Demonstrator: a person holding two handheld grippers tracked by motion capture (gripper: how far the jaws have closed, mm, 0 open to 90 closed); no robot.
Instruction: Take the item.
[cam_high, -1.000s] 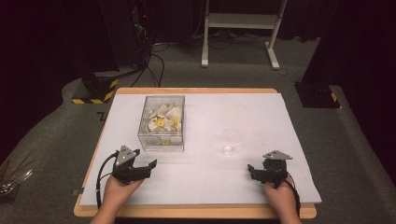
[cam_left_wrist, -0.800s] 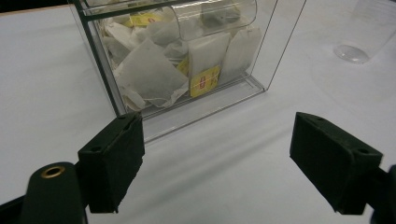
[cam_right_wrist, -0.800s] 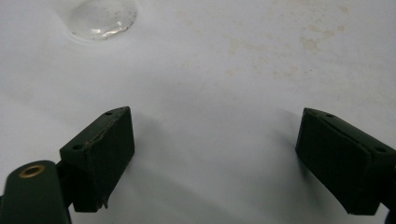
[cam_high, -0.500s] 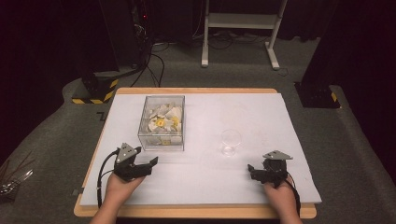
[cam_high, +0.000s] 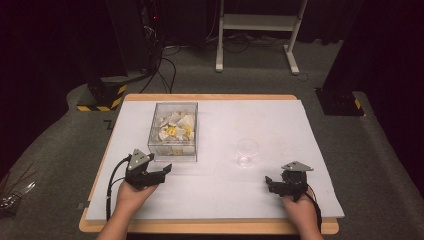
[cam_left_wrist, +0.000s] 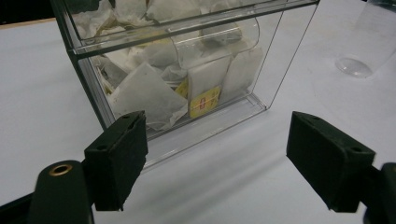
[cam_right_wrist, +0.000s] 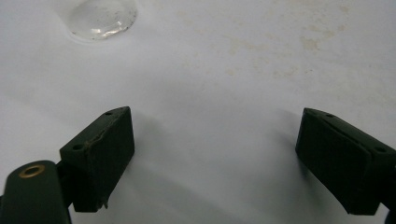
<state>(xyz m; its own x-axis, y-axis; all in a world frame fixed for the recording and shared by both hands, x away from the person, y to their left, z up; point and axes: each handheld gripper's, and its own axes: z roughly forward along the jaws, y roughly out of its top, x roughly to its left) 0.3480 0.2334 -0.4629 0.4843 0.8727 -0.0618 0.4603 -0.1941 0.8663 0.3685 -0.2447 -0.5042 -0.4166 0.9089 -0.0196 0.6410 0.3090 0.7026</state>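
Since the earlier frame the left hand-held gripper (cam_high: 161, 171) has shifted only slightly, its tip now a touch closer to the near corner of the clear plastic box (cam_high: 173, 131), and its jaws have just been closing a little with nothing between them; the right hand-held gripper (cam_high: 270, 183) sits where it was. The left hand-held gripper is released, its jaws spread wide and empty, pointing at the box from just beside its near wall without touching it. In the left gripper view the box (cam_left_wrist: 187, 60) stands right ahead of the black pads, and the tea bags (cam_left_wrist: 204, 91) piled inside press against the clear wall, one showing a yellow tag. The box rests on the white surface (cam_high: 280, 125), left of the middle, with the clear glass (cam_high: 247, 152) standing to its right, well apart from it. The right hand-held gripper is also released, jaws wide and empty, low over bare surface near the front right; in the right gripper view the glass base (cam_right_wrist: 102, 17) lies ahead of it, apart from the jaws
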